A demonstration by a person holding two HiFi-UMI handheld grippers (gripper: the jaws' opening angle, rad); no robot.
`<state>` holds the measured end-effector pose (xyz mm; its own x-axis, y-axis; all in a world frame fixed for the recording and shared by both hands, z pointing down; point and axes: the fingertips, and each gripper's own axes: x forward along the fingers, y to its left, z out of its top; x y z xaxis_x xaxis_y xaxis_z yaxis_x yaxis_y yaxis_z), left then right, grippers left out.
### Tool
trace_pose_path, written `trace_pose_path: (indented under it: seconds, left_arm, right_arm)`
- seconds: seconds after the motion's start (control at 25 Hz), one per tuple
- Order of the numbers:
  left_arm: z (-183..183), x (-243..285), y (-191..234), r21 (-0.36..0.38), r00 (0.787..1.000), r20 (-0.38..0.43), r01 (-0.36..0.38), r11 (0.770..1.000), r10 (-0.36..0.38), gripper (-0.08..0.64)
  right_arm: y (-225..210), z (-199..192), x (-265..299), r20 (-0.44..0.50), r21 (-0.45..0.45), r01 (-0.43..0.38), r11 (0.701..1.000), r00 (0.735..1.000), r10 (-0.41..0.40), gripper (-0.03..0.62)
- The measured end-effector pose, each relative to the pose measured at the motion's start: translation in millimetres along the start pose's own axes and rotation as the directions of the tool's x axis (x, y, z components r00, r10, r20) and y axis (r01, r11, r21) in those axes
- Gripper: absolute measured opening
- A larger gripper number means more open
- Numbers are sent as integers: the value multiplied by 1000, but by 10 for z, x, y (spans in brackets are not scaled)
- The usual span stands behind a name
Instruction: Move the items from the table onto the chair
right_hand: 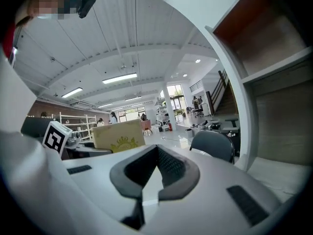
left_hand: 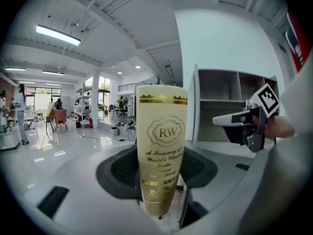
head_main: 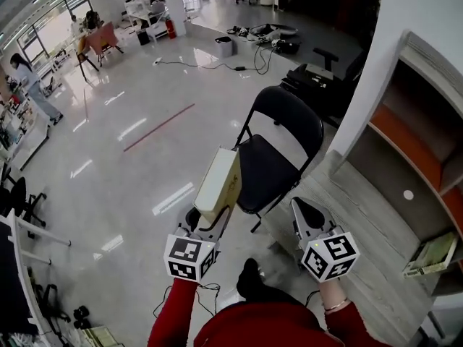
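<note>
Item 1: cream box [head_main: 219, 179] with gold trim (front printed "RW" in a gold emblem), carried upright in the air, short of the chair and apart from it.
Item 2: left hand-held gripper [head_main: 210, 221], clamped on the lower end of the box [left_hand: 160, 155].
Item 3: right hand-held gripper [right_hand: 157, 150], jaws closed together with nothing between them, level with the left one and just to its right.
Item 4: black folding chair [head_main: 269, 166], seat bare, standing on the glossy floor [head_main: 137, 157] ahead of both grippers, beside a shelf unit [head_main: 412, 143].
Item 5: red sleeves [head_main: 173, 313], behind the grippers.
</note>
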<state>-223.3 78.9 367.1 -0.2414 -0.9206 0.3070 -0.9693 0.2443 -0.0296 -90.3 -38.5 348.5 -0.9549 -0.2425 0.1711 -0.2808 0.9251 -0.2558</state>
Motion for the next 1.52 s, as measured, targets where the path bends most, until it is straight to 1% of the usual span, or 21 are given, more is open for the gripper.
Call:
trace_pose_path:
  seconds: [0.08,0.2,0.32,0.48,0.64,0.76,0.8,0.88,0.96,1.08,1.16,1.24,1.32,1.4,1.52]
  left_arm:
    - [135,276,313,30,1000,-4,22,999,-22,235]
    - [228,683,575,61,998,-8,57,997,-56,235]
    - [154,1168,731,72,995,-10,99,992,-99,235]
    - [46,1811,953,116,984,-22,177,977,-176,235]
    - [-30,2328,1160,150,960,-61,280,948,-274,235]
    - [-104,2709,1292,173,935,-90,354,919,-344,235]
    - [-134,2824,1334,166,924,-100,381,910,-369,235]
    - [-189,3009,1425,124,903,-111,427,896,-415,235]
    - [-219,3135,1508,104,888,-111,456,884,-446,235]
    - [-259,3282,1548,127,869,-124,493,861,-479,235]
    - [-318,3348,1551,113,858,-130,510,853,-496,235]
    - [-424,3418,1578,100,854,-131,516,850,-503,235]
    - [-581,3542,1606,94,857,-135,511,854,-498,235]
    - [-787,3703,1600,90,858,-157,505,858,-488,235]
    - [-1084,3954,1525,102,847,-204,516,850,-490,235]
  right_arm:
    - [-75,170,359,21,16,16,1000,1000,-17,11]
    - [-265,249,657,31,41,52,998,998,-54,11]
    - [-518,103,895,26,78,94,992,995,-97,11]
    - [-696,-31,1171,32,98,173,980,984,-177,11]
    - [-768,-13,1369,40,131,277,952,958,-284,11]
    - [-875,56,1577,47,155,364,919,926,-375,11]
    - [-899,80,1649,50,169,394,904,912,-407,11]
    - [-901,121,1793,58,185,442,878,887,-458,11]
    - [-881,113,1953,61,175,475,862,869,-491,11]
    - [-898,9,2184,45,178,497,849,858,-511,11]
    - [-932,-97,2309,25,189,505,842,855,-518,11]
    - [-998,-184,2426,20,178,519,836,847,-531,11]
    - [-1121,-252,2538,32,154,536,830,837,-547,11]
    - [-1282,-344,2645,37,141,550,823,828,-560,11]
    - [-1558,-577,2810,15,156,578,801,810,-587,11]
